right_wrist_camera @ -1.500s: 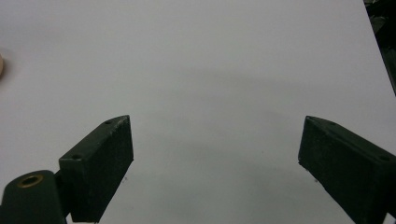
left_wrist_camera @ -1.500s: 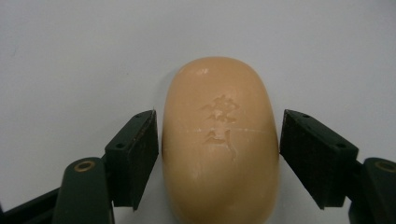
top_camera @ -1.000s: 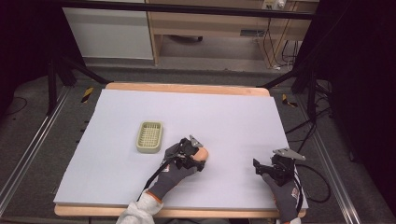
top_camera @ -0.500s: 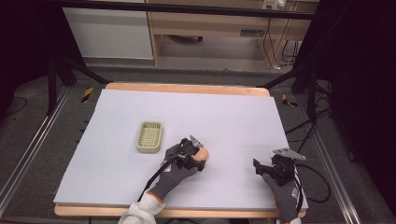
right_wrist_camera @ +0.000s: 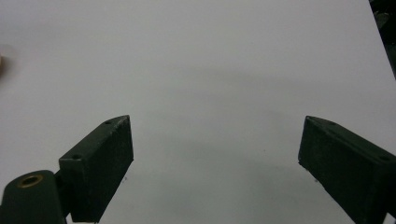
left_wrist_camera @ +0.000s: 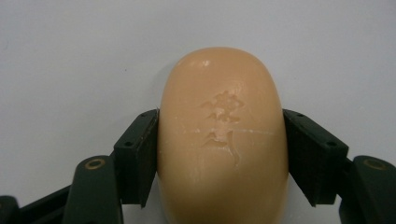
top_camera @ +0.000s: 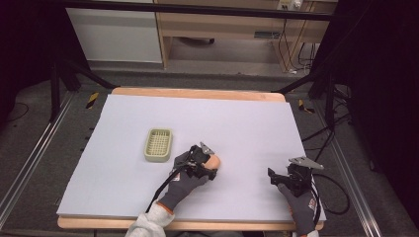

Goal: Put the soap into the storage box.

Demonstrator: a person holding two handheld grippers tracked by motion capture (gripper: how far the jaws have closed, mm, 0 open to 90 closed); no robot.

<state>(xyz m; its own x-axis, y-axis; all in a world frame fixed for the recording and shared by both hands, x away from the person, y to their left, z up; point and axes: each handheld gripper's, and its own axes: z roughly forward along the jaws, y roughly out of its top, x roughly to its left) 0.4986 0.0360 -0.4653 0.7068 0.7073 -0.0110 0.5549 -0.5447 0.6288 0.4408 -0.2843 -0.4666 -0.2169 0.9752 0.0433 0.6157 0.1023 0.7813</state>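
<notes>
Clamping the peach soap bar (left_wrist_camera: pixel 222 140) between its jaws, the left hand-held gripper (top_camera: pixel 203 163) sat just right of the soap dish (top_camera: pixel 158 144) (the likely destination); the right hand-held gripper (right_wrist_camera: pixel 215 163) gaped wide, empty, well right.

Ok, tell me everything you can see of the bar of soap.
The bar of soap is a rounded oblong, peach-orange, smooth and waxy-looking, with characters pressed into its top face and a thin scratch across it. It lies flat on the pale table cover, just right of the green dish but apart from it. The left gripper is shut on it, one black jaw against each long side, its rounded end pointing away beyond them.
</notes>
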